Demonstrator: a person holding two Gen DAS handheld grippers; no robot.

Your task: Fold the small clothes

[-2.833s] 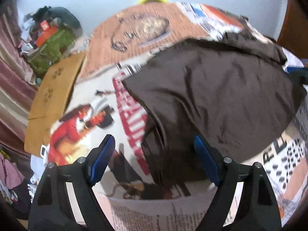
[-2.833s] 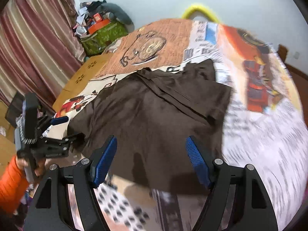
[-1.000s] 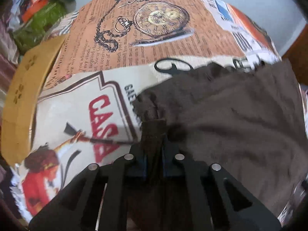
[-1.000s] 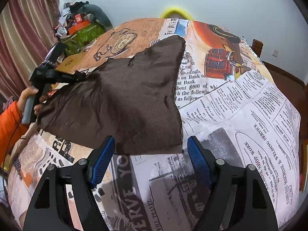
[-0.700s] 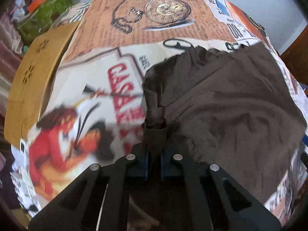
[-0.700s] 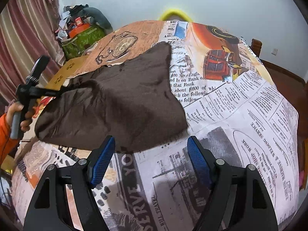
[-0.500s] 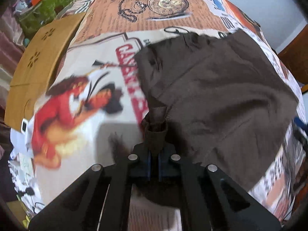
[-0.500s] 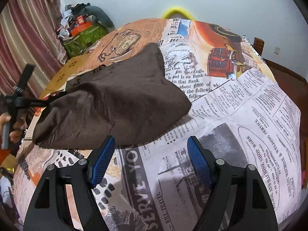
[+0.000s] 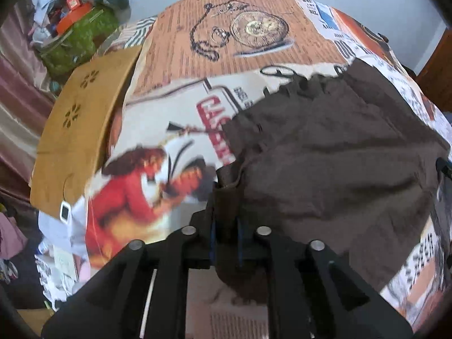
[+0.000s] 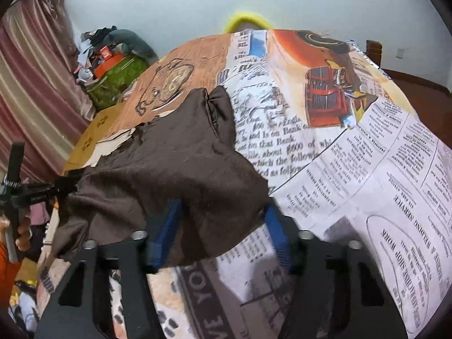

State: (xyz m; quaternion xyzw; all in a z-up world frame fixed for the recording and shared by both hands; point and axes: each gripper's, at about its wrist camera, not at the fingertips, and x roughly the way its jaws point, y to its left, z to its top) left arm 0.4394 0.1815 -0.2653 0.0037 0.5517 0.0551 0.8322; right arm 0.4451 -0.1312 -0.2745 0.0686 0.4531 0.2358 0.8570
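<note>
Pinching the brown garment (image 9: pixel 325 152), left gripper (image 9: pixel 226 234) is opening; right gripper (image 10: pixel 219 231) closing around its edge.

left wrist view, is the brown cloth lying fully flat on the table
No, a bunched corner of the brown cloth stands up between the left tongs, above the printed table cover.

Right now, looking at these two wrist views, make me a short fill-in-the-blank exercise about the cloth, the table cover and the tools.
1. The garment being folded is dark ____ in colour.
2. The table cover is printed like old ____, with columns of text.
3. A bunched corner of the garment sits between the pads of the ____ tool.
4. Past the table, against the wall, stands a ____ bag with an orange box on top.

Missing words: brown; newspaper; left; green
</note>
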